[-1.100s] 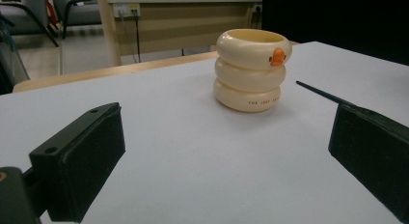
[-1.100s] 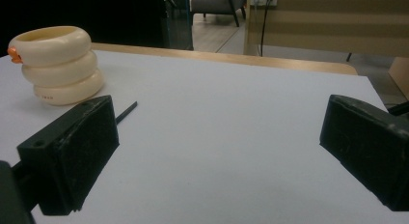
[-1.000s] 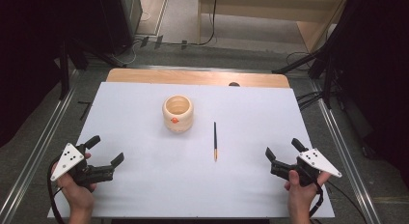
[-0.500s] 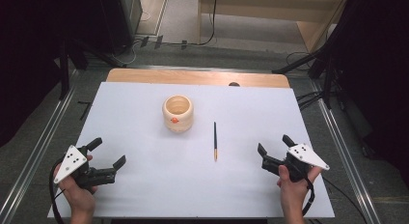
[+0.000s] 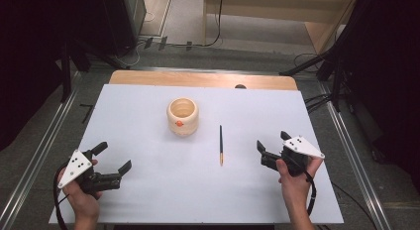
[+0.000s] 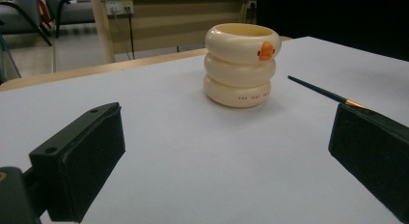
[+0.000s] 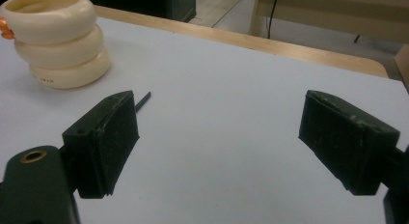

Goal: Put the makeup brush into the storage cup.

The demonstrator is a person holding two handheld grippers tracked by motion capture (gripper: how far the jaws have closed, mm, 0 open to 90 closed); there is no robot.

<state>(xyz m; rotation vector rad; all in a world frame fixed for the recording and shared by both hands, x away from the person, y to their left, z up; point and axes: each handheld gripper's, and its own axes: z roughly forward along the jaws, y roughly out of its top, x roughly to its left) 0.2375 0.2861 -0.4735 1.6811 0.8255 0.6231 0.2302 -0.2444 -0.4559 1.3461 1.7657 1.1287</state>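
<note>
So the right gripper (image 5: 270, 145) has slid in across the white table (image 5: 148, 200) toward the paintbrush (image 5: 221, 144) compared with a second back, when it sat out near the table's right edge; now it's just to the right of the brush, near but not touching; its jaws have just been closing a little, yet they're released and wide with nothing between them, only bare tabletop in the right gripper view; one jaw there covers most of the brush, just the dark handle tip (image 7: 143, 101) pokes out behind it.

The brush lies flat, just right of the cream ring-shaped cup (image 5: 183, 116), apart from it, orange end pointing toward the person; nobody's touched it yet.

The left gripper (image 5: 113, 158) hasn't budged; it sits well to the lower left of the cup, jaws apart and empty.

My guess: the right hand is lining up to pick the brush, probably to drop it in the cup.
</note>
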